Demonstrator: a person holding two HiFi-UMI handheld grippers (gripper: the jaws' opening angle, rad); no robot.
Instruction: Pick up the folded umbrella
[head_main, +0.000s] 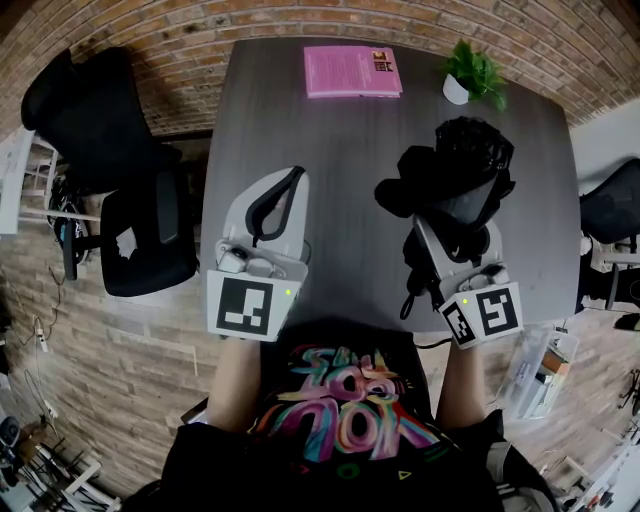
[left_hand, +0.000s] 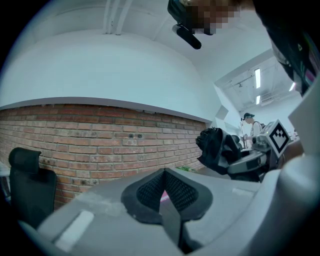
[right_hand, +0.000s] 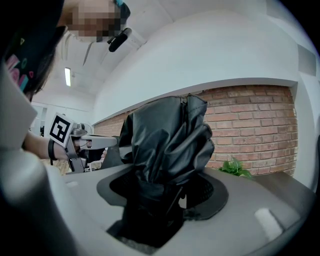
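Note:
The folded umbrella (head_main: 455, 165) is a black, crumpled bundle over the right half of the grey table (head_main: 340, 150). My right gripper (head_main: 462, 205) is shut on it, and a black strap hangs down beside the gripper's body. In the right gripper view the umbrella (right_hand: 167, 145) stands upright between the jaws of the right gripper (right_hand: 170, 192) and hides most of the pads. My left gripper (head_main: 285, 180) hovers over the table's left half, shut with nothing in it. In the left gripper view the pads of the left gripper (left_hand: 162, 192) meet, and the umbrella (left_hand: 220, 150) shows at the right.
A pink book (head_main: 352, 71) lies at the table's far edge, with a small potted plant (head_main: 472, 72) to its right. A black office chair (head_main: 110, 170) stands left of the table, another chair (head_main: 610, 210) at the right. A brick wall runs behind.

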